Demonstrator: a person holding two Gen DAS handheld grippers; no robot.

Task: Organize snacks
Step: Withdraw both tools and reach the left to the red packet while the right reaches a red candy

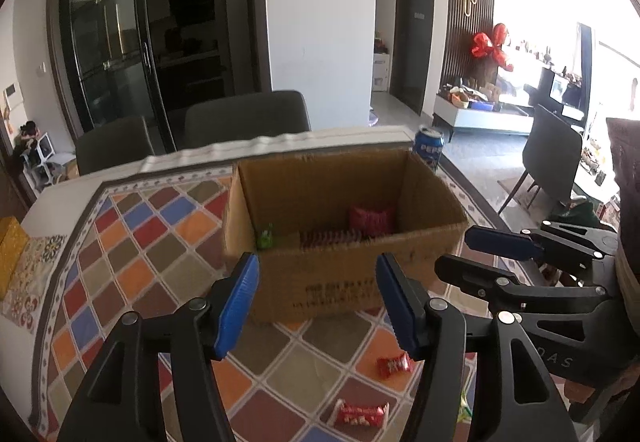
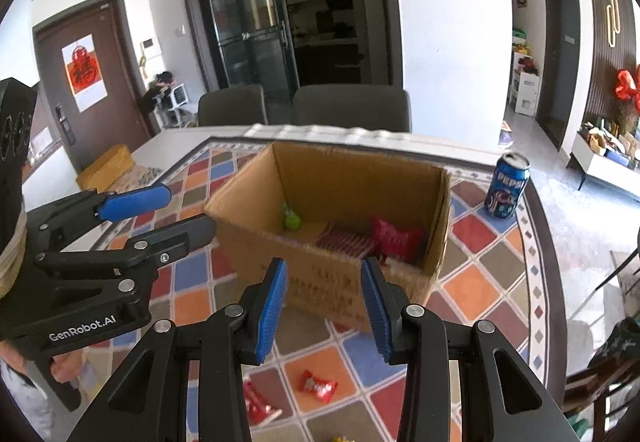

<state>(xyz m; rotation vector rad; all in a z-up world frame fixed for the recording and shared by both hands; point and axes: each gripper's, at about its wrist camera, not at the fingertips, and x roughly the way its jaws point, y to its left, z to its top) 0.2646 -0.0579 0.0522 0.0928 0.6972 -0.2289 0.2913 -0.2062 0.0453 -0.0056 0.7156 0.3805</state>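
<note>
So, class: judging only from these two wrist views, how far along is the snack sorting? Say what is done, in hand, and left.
Done: the cardboard box already holds a red packet, a ridged dark-red pack and a green item.
In hand: nothing; the left gripper and right gripper are both open.
Left: two red candies lie on the patterned tablecloth.

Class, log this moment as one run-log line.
left gripper: open, empty | right gripper: open, empty | brown cardboard box: snacks inside | red-wrapped candies: loose on cloth
</note>
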